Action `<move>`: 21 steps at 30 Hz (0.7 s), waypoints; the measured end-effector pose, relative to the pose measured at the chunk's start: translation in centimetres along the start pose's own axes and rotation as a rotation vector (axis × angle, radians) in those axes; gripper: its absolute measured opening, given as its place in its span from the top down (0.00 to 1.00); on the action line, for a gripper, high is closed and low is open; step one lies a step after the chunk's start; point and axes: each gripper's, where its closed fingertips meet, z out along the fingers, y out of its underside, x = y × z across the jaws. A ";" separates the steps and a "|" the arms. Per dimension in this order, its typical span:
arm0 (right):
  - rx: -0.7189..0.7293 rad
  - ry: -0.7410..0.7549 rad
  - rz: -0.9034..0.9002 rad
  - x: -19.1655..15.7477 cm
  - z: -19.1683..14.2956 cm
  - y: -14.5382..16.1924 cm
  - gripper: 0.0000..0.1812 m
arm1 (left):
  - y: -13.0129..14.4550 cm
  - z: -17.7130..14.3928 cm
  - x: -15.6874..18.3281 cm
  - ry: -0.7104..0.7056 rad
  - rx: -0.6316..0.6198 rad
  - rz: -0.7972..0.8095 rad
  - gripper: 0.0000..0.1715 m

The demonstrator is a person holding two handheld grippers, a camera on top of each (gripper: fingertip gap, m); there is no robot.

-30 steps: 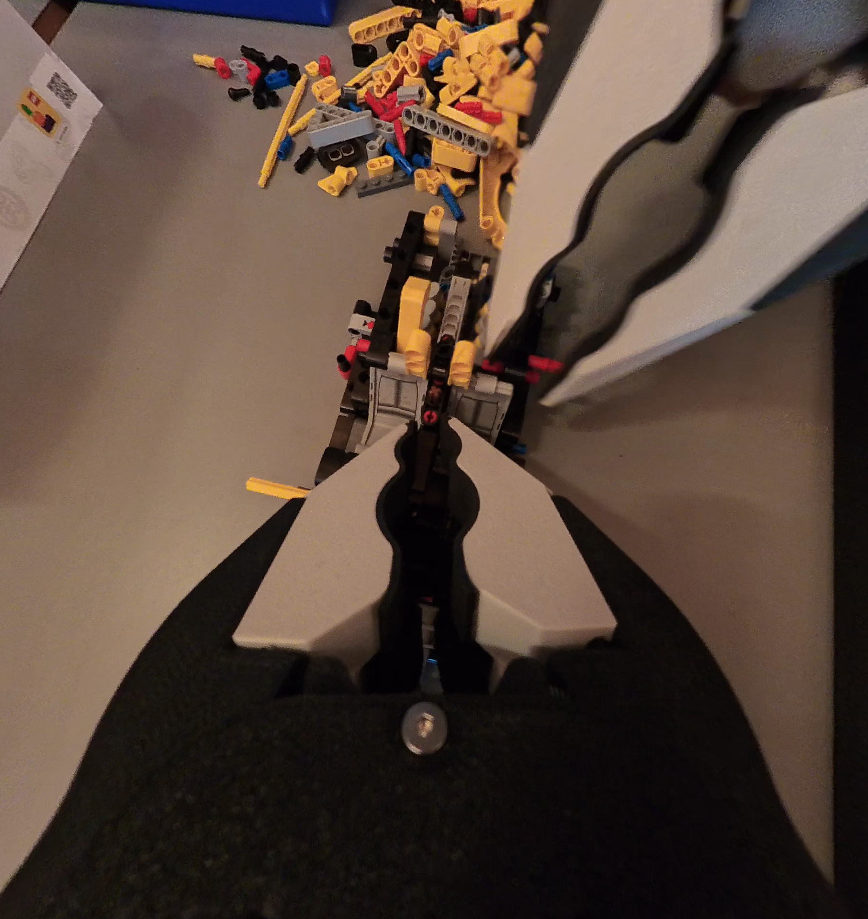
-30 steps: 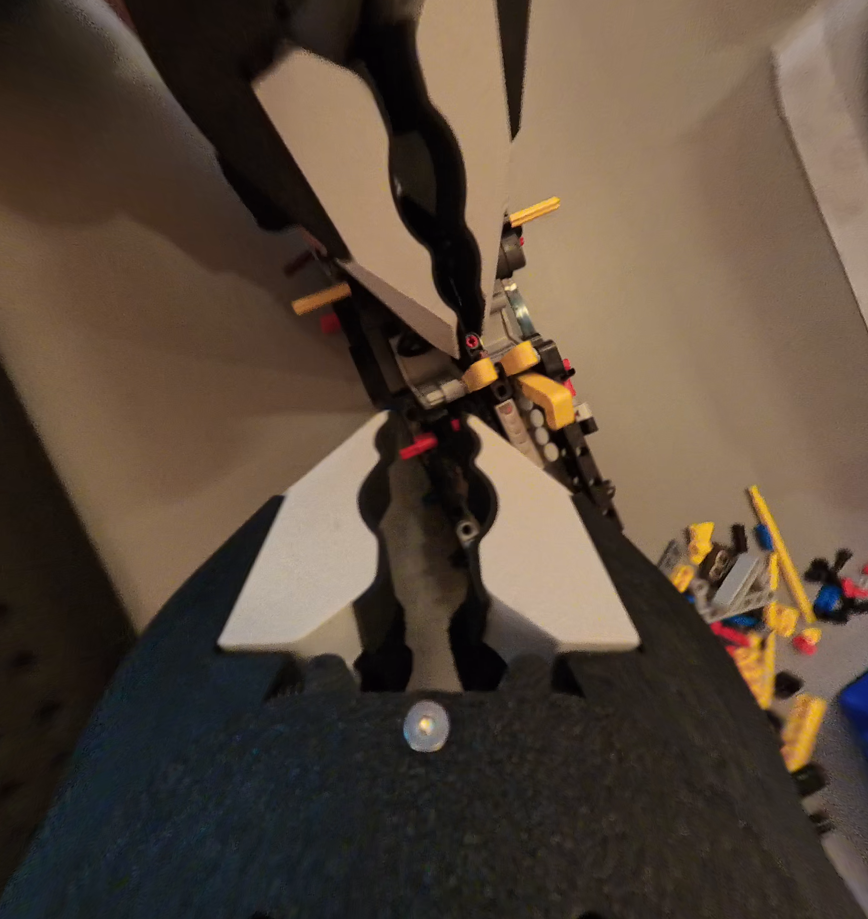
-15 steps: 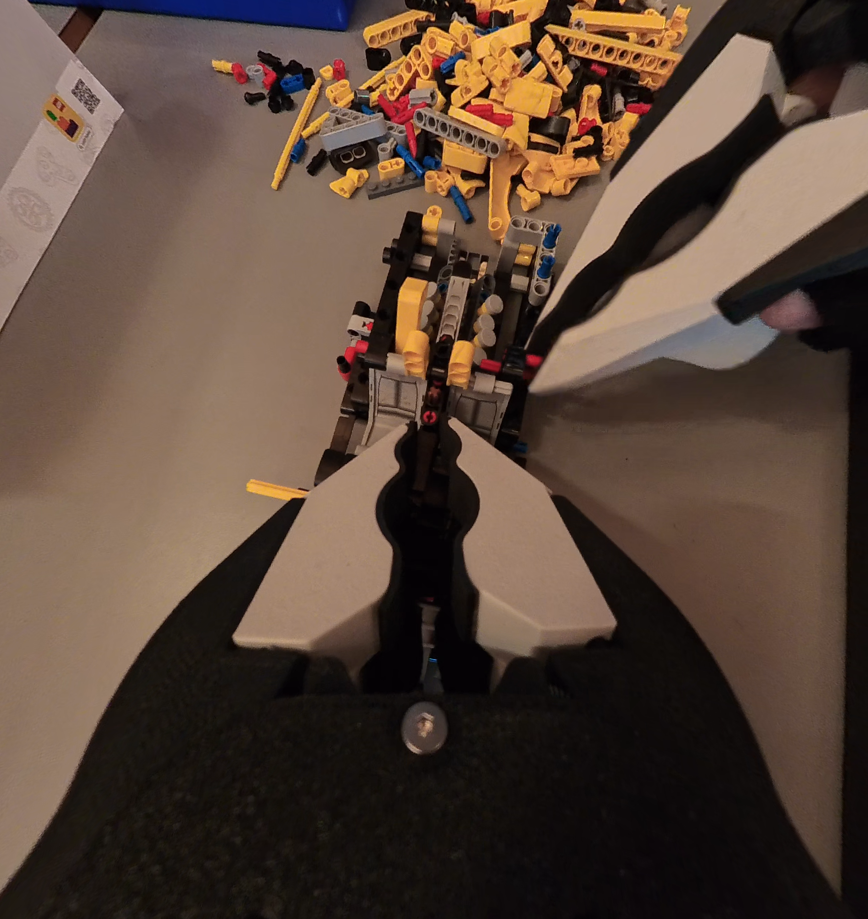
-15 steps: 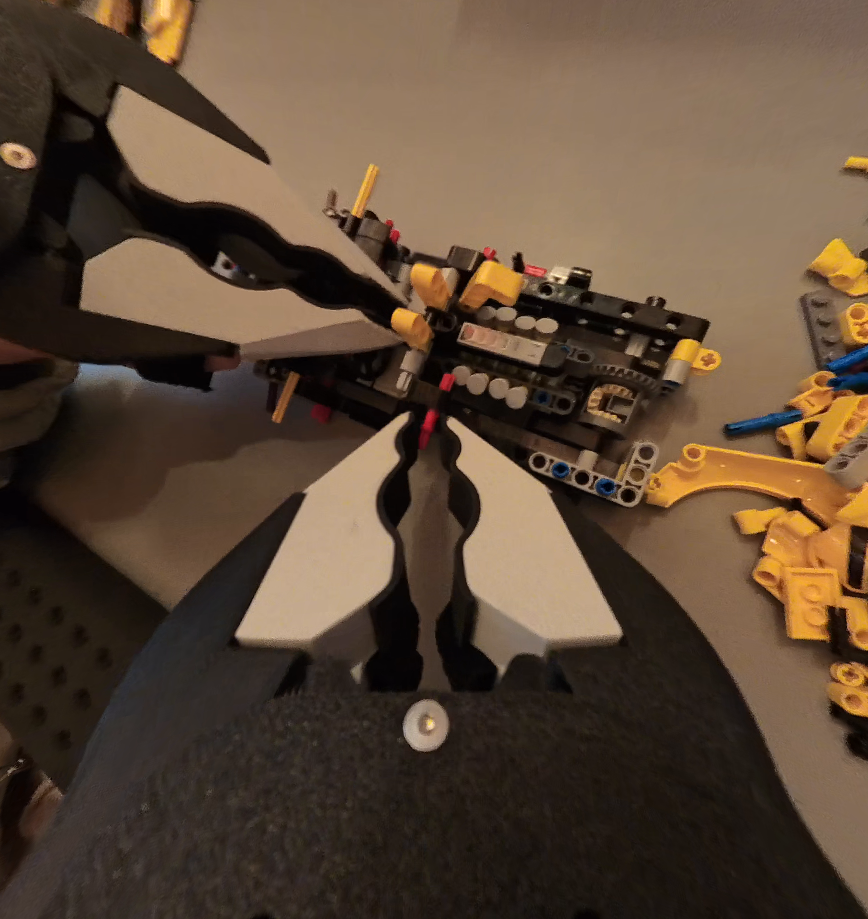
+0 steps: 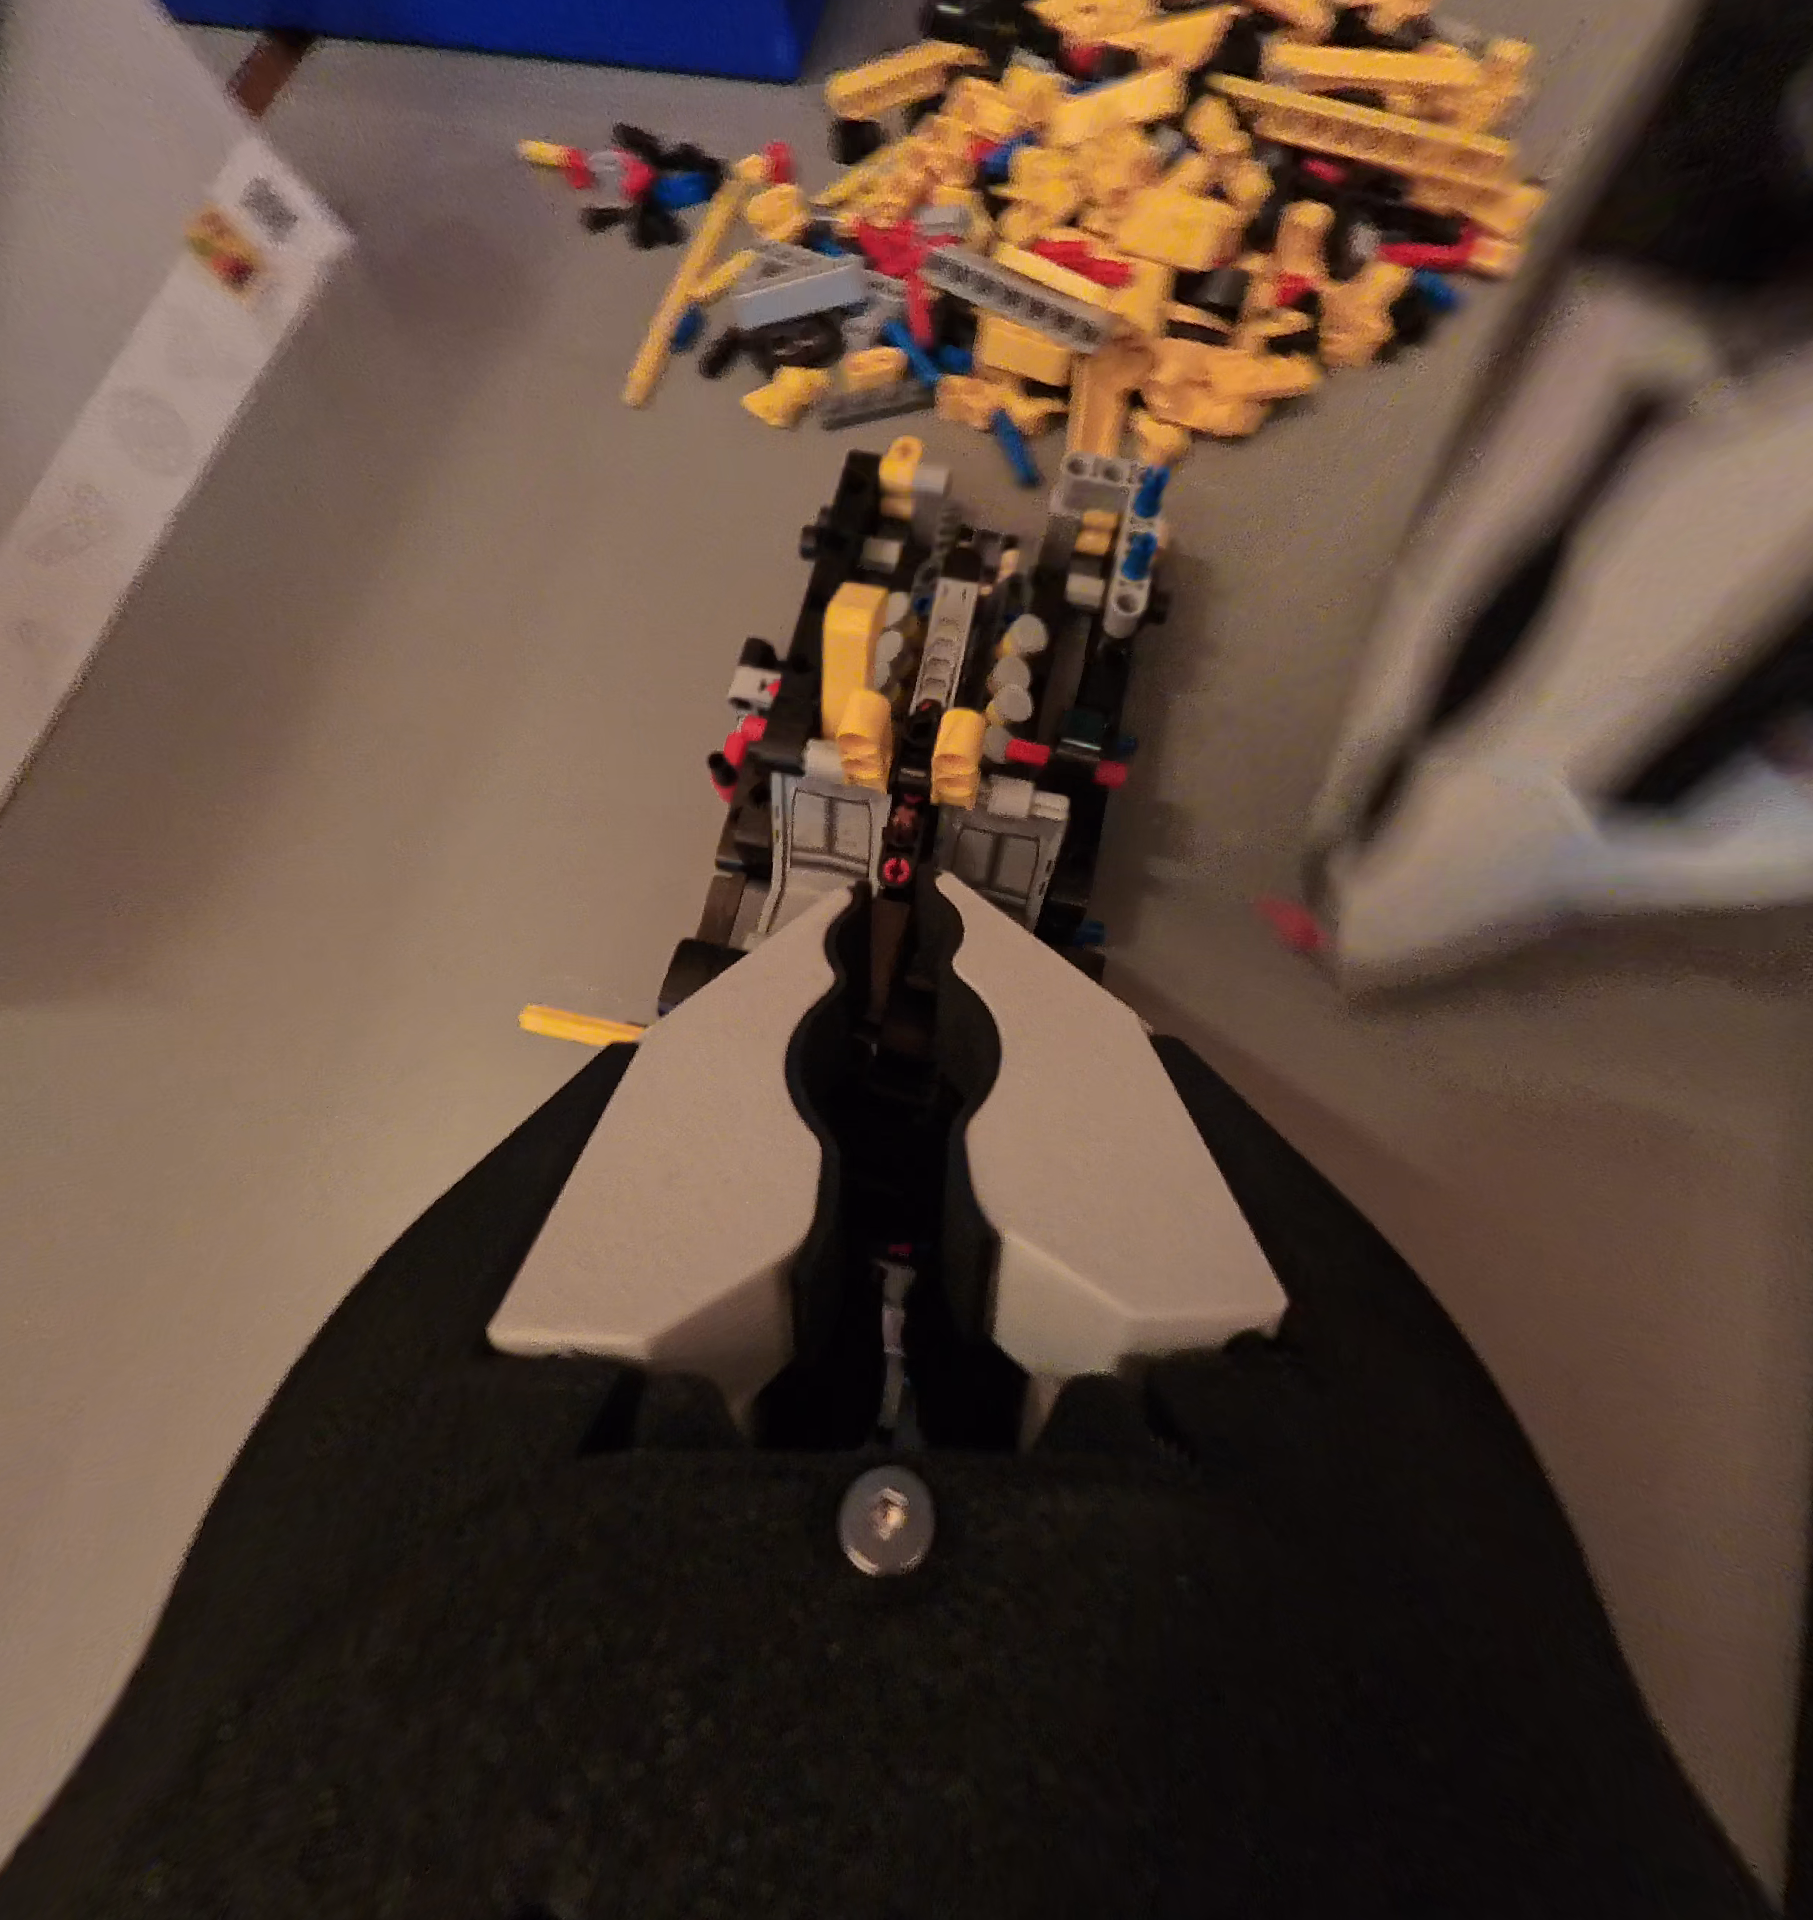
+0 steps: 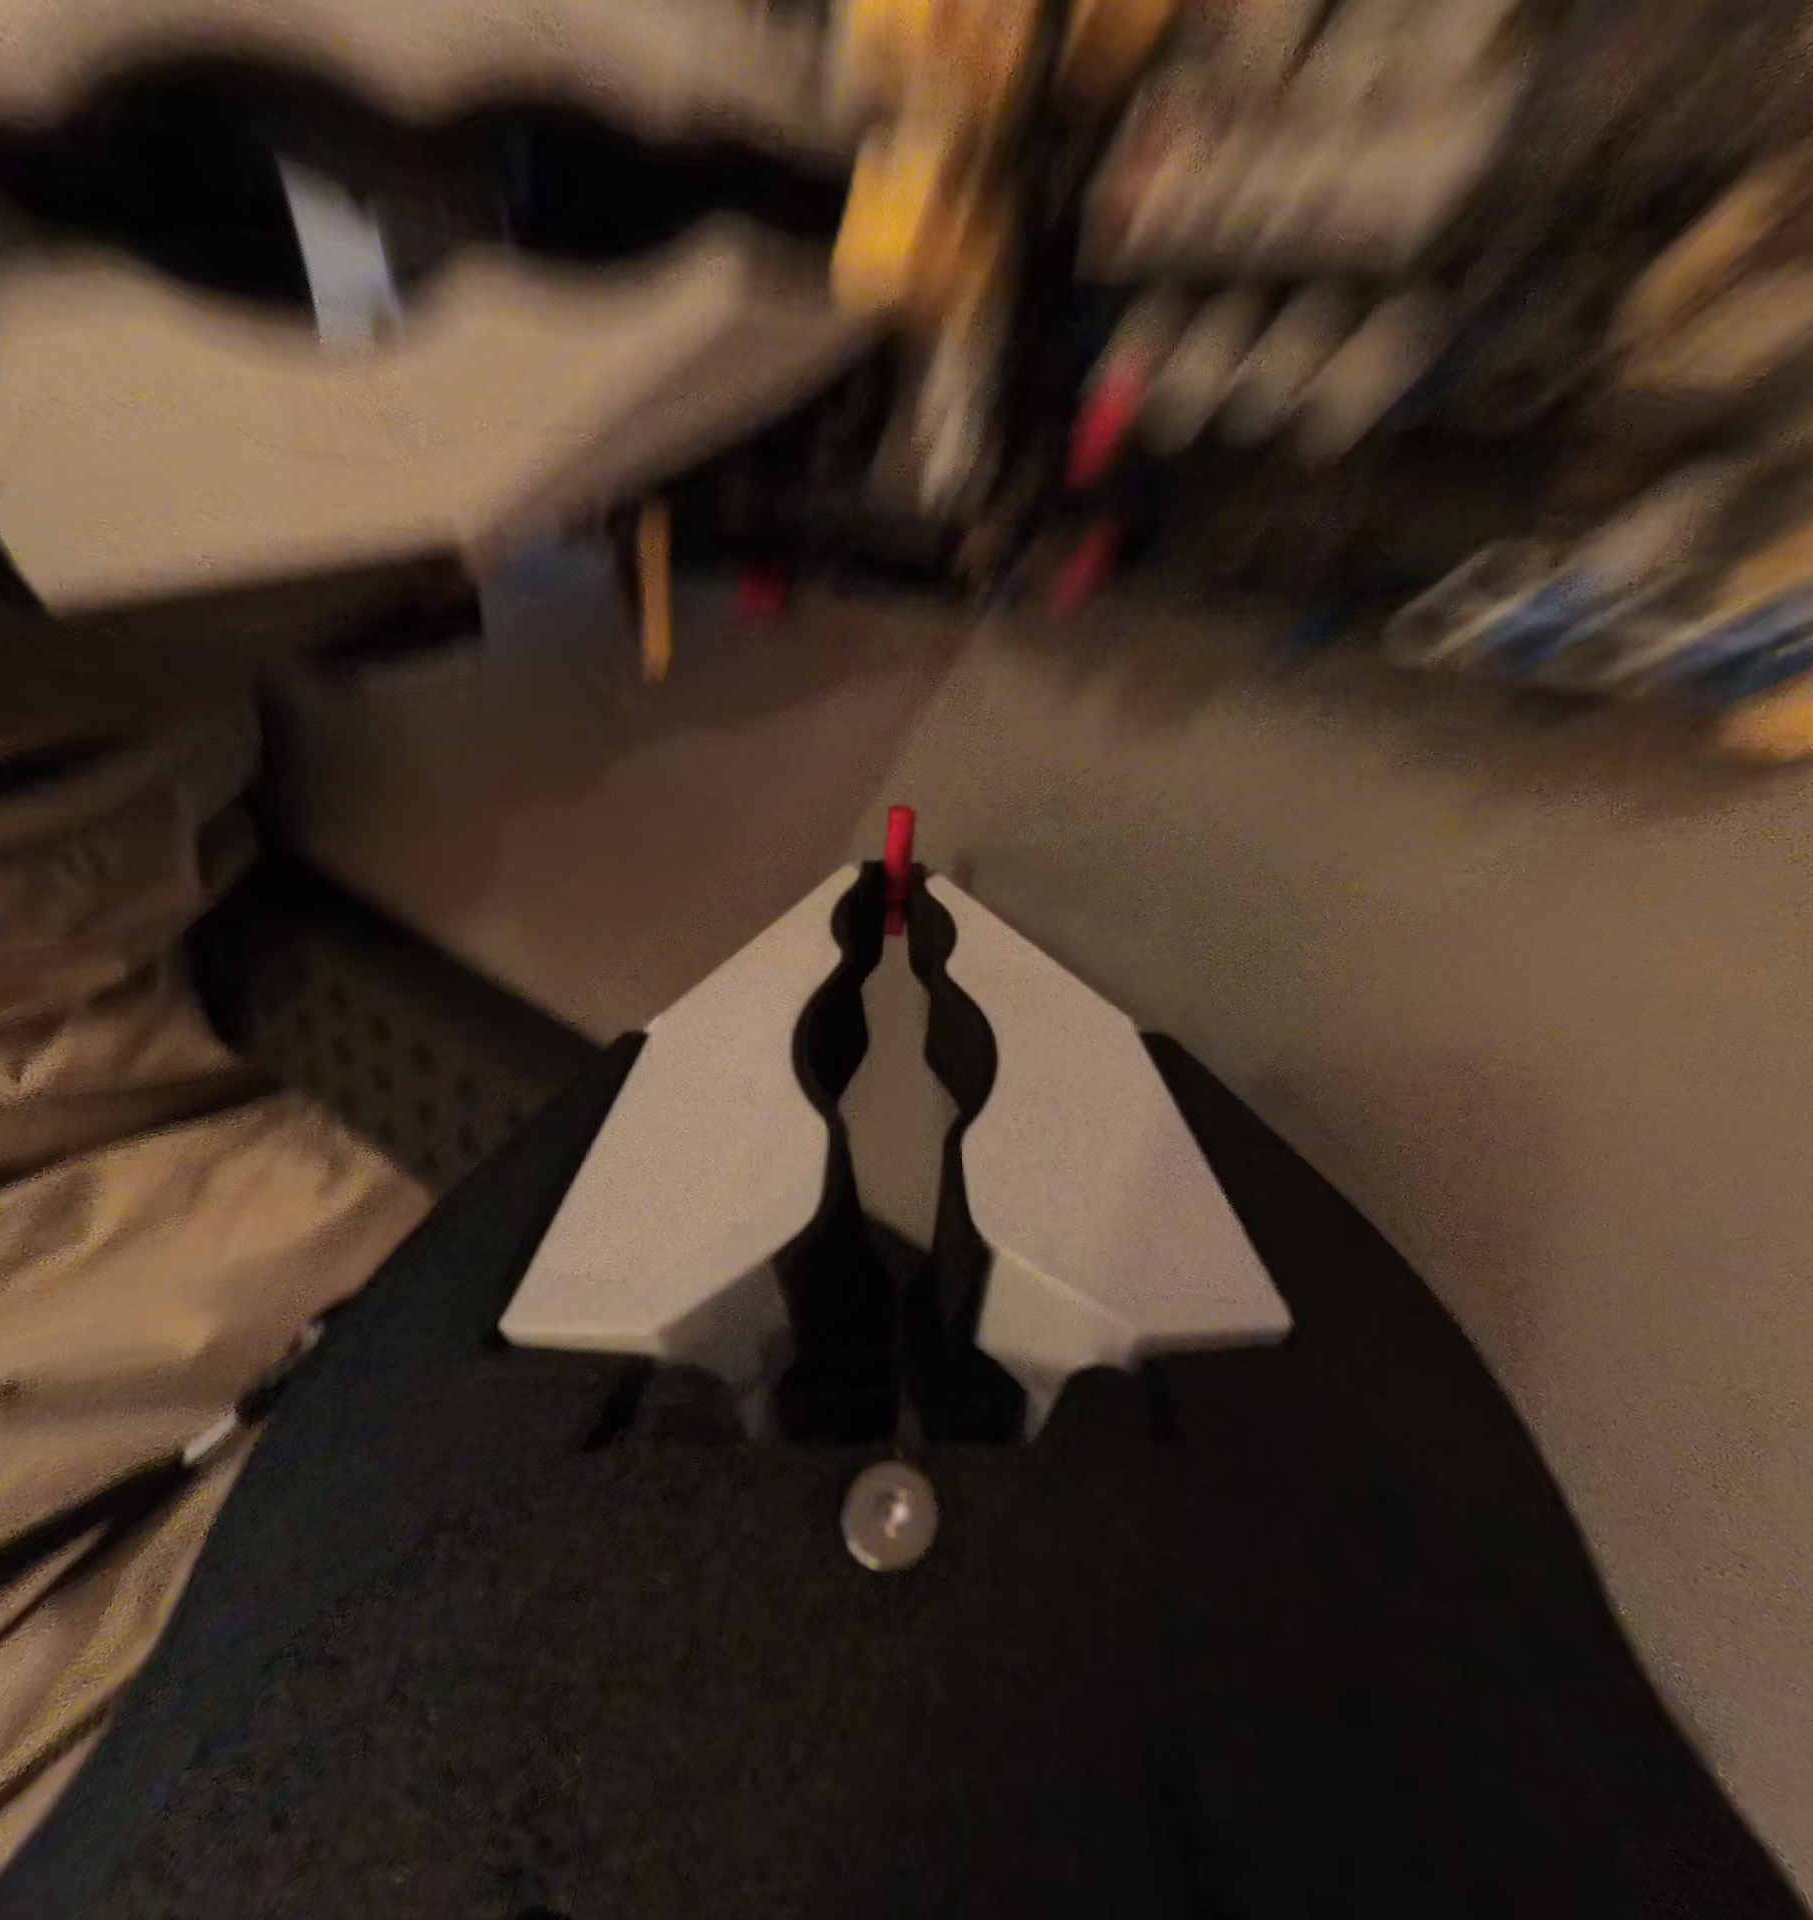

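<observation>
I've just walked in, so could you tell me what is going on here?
A person works two handheld grippers over a grey table. The left gripper is shut on the black spine of a partly built brick model. The right gripper pinches a small red pin, clear of the model. Loose bricks lie beyond.

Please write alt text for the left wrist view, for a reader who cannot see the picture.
The left gripper is shut on the black central beam of a black, grey and yellow brick vehicle model on a grey table. Beyond lies a pile of loose yellow, red and blue pieces; the blurred right gripper is at right.
</observation>
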 end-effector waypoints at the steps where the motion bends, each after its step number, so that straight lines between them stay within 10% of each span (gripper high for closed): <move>1: -0.085 -0.007 -0.023 -0.5 1.6 1.7 0.98 | -0.1 0.2 -0.4 -0.019 -0.003 0.006 0.95; 6: 0.447 -0.041 -0.086 -0.7 -5.2 -4.1 0.98 | -0.2 -0.1 0.1 0.087 0.050 0.032 0.95; 9: 0.373 0.109 -0.215 2.9 -5.6 -3.0 0.98 | -0.2 -0.1 0.1 0.092 0.042 0.029 0.95; 13: 0.632 0.450 -0.336 11.5 -10.5 -5.0 0.98 | 0.1 -0.4 0.4 0.113 0.054 0.060 0.95; 21: 0.593 0.421 -0.390 15.3 -10.4 -3.9 0.83 | 3.1 -3.8 1.5 0.315 0.047 0.208 0.95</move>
